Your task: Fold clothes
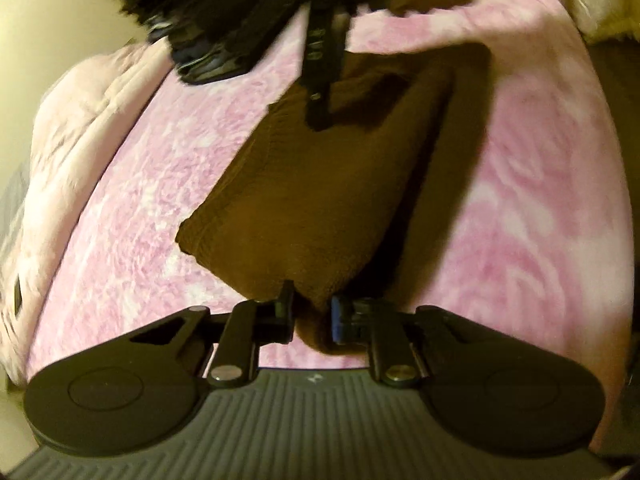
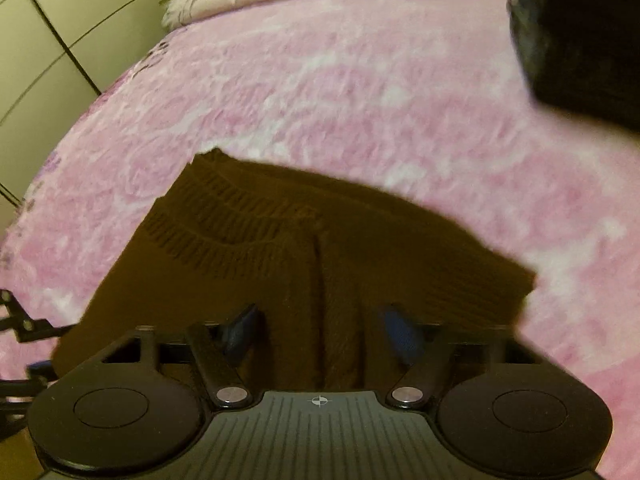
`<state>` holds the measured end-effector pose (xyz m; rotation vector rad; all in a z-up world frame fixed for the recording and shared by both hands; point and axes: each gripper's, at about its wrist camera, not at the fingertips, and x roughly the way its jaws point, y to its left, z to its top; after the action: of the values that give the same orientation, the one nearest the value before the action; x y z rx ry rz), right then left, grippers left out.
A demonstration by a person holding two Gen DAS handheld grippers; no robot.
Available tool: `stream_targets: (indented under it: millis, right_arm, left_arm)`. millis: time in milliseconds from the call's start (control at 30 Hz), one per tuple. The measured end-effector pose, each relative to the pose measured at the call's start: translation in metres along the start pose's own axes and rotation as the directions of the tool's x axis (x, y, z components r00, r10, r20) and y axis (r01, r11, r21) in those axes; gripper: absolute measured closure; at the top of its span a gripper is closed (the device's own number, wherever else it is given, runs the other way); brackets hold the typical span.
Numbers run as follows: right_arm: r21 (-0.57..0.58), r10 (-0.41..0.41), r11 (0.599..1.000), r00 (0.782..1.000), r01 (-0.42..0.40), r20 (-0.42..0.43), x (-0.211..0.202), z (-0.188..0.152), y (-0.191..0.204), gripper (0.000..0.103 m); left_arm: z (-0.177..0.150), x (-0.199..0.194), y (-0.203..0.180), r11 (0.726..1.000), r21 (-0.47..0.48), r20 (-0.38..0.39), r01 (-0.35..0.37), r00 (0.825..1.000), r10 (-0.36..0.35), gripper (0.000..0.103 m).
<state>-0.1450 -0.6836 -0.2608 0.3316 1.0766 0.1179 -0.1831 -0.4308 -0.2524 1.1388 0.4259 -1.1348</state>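
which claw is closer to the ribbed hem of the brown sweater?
Right. The right claw straddles the brown sweater just short of its ribbed hem; the left claw pinches another edge.

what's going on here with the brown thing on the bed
A person is folding a brown knitted garment on a pink blanket, with a hand-held gripper in each hand. The left hand-held gripper is pinching a corner of the garment between its fingers. The right hand-held gripper is open, its fingers spread over the knit near a vertical fold, not clamping it. The garment already lies folded into a compact shape. A dark item sits farther back.
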Motion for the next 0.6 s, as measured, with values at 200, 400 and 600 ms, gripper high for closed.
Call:
stream_targets:
  millis: [200, 400, 600]
  right_arm:
    - [0.079, -0.079, 0.994, 0.99, 0.07, 0.117, -0.064, 0.006, -0.02, 0.09]
    - [0.042, -0.114, 0.993, 0.993, 0.113, 0.015, -0.025, -0.013, -0.041, 0.069]
    - [0.023, -0.202, 0.979, 0.968, 0.201, 0.15, -0.062, -0.007, -0.018, 0.034]
  left_arm:
    - [0.013, -0.006, -0.003, 0.993, 0.117, 0.067, -0.019, 0.998, 0.011, 0.09]
    - [0.028, 0.027, -0.027, 0.977, 0.204, -0.023, 0.063, 0.998, -0.059, 0.089]
    - [0.025, 0.016, -0.005, 0.985, 0.127, -0.046, 0.114, 0.993, -0.109, 0.086]
